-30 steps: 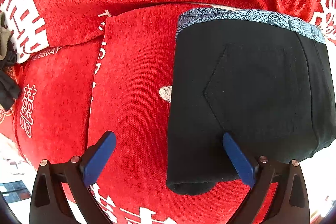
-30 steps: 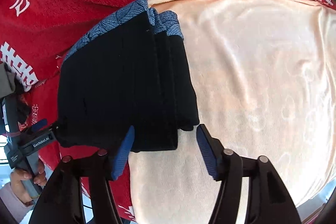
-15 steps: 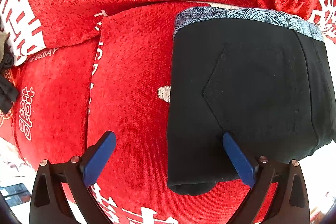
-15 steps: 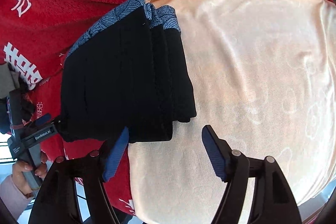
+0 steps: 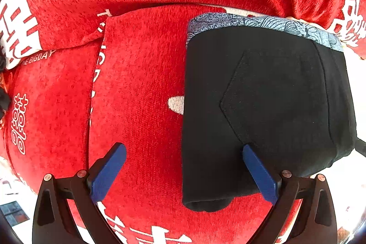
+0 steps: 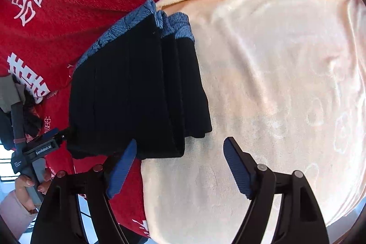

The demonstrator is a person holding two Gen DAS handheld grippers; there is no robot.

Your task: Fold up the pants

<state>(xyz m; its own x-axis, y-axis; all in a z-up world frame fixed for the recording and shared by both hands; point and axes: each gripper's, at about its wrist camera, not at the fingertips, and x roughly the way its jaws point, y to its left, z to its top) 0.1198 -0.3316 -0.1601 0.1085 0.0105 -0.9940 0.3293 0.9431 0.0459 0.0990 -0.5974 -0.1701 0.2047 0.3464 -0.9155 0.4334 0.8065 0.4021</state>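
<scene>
The black pants (image 5: 263, 106) lie folded into a thick rectangle, back pocket up, with a blue patterned waistband (image 5: 263, 23) at the far edge. My left gripper (image 5: 181, 152) is open just above them; its right finger (image 5: 258, 170) hangs over their near edge and its left finger over red cloth. In the right wrist view the same stack of pants (image 6: 132, 95) shows its layered side. My right gripper (image 6: 180, 145) is open at the stack's near corner, holding nothing.
A red blanket (image 5: 137, 95) with white characters covers the surface. A pale peach cloth (image 6: 286, 84) spreads to the right, under the pants' right edge. A person's hand (image 6: 29, 184) holds the left tool at the far left of the right wrist view.
The right gripper has drawn back a little from the pants and its jaws have spread wider. The left gripper and the pants have hardly moved.
</scene>
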